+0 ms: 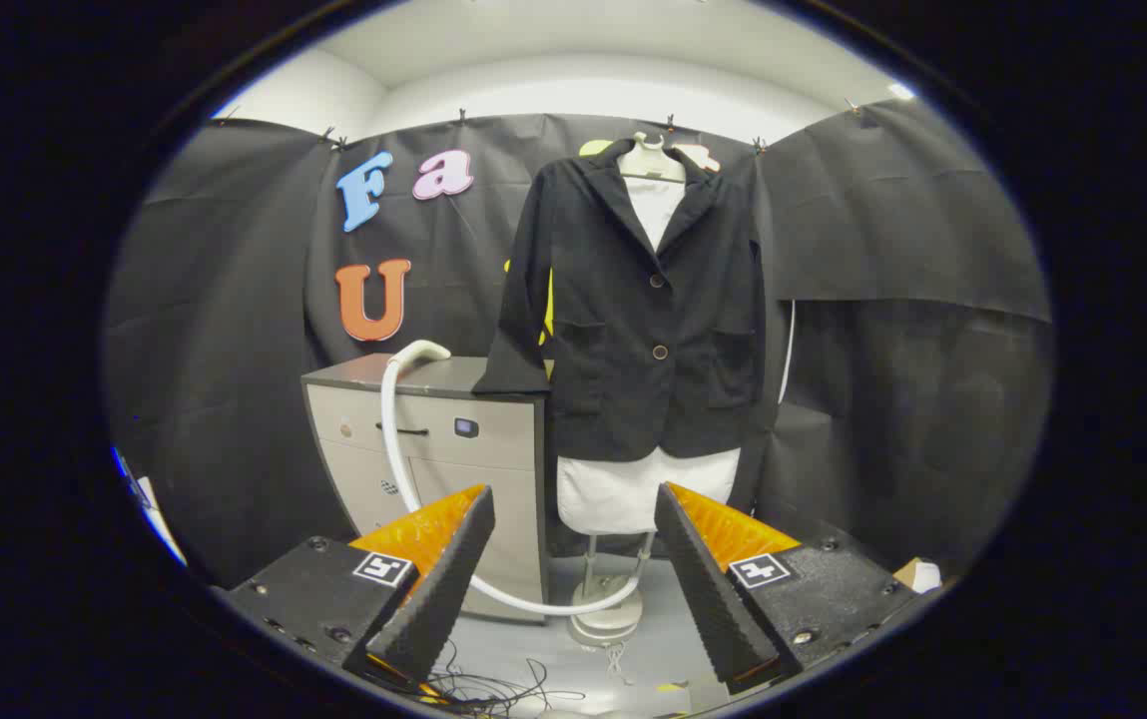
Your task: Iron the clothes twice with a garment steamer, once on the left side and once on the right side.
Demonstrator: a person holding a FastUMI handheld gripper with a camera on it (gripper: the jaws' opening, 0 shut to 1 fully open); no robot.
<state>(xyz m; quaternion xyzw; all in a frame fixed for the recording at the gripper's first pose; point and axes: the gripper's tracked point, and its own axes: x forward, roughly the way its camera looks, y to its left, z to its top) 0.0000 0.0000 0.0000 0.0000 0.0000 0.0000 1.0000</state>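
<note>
1. At the far left the booth's black cloth wall (224, 330) hangs close, so I judge there is little room to swing out on that side.
2. Next comes a grey cabinet (433, 439) with drawers. On its top surface lies the white head of the garment steamer (420, 352), and its white hose (391, 429) drops down the cabinet front, curves along the floor, and runs toward the stand's base.
3. The tool (573, 579) sits low and well short of everything, its two fingers spread wide with nothing between them. The step in hand, as I judge it, is reaching for the steamer head.
4. To do that well, steer left and up toward the cabinet top and come at the head along its handle so both fingers can close on it squarely. Keep the hose free so it does not drag across the cabinet edge.
5. Right of the cabinet, a black jacket (638, 320) hangs buttoned on a white mannequin (633, 489) on a stand. Its near sleeve just overlaps the cabinet's top corner, so that gap is tight.
6. Loose cables (493, 689) lie on the floor just ahead of the fingers and could snag.
7. Right of the jacket the cloth wall stands back a little, leaving more open room for the right-side pass.
</note>
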